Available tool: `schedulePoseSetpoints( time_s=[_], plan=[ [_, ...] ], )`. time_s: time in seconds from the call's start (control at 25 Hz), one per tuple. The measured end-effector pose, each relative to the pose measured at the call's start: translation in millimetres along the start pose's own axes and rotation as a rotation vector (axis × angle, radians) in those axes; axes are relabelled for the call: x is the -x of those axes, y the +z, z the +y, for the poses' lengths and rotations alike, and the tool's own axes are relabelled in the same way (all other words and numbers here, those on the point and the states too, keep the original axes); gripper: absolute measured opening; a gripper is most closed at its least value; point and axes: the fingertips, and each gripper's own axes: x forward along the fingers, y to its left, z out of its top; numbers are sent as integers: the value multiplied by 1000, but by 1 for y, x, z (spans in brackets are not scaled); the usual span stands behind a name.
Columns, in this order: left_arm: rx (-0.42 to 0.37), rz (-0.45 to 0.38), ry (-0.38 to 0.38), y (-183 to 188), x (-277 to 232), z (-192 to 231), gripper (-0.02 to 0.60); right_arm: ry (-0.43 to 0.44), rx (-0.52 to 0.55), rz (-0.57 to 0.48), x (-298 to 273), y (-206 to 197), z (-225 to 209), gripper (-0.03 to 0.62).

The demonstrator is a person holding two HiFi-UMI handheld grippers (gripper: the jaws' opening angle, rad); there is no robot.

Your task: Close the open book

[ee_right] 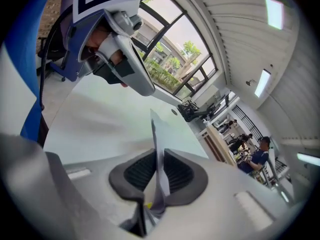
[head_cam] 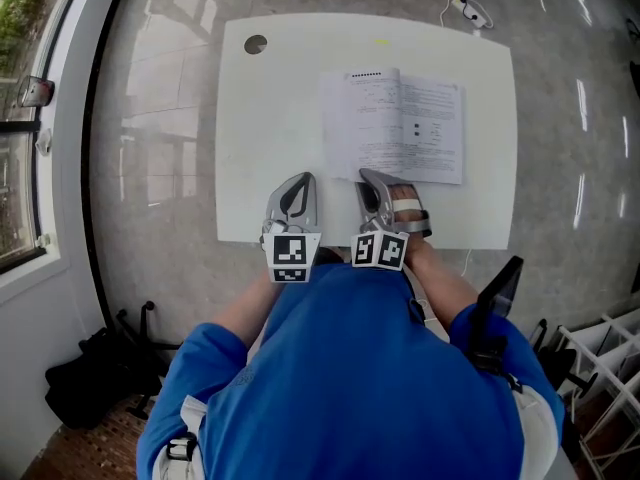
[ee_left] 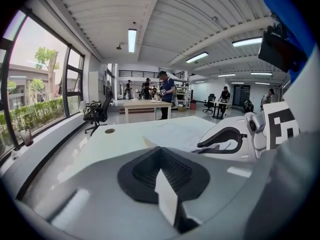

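Seen from above, the left gripper [head_cam: 297, 180] was over the near part of a white table [head_cam: 265, 138], its jaws pressed together. Just to its right, the right gripper [head_cam: 372, 178] pinched a thin page [ee_right: 156, 139] at the near left edge of the open book [head_cam: 400, 123], which lay on the table's right half.

Left of the book [head_cam: 400, 123], the table [head_cam: 270, 148] lies bare (one small grommet [head_cam: 255, 43]).
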Motion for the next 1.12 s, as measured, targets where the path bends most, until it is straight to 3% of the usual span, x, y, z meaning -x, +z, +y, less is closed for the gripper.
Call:
schedulePoseSetpoints(
  time_s=[0.52, 1.12],
  plan=[
    [-96, -57, -44, 42, -2, -33, 6, -36, -383, -49, 28, -25, -27, 38],
    [-158, -106, -124, 74, -24, -68, 6, -117, -609, -20, 53, -67, -62, 34]
  ],
)
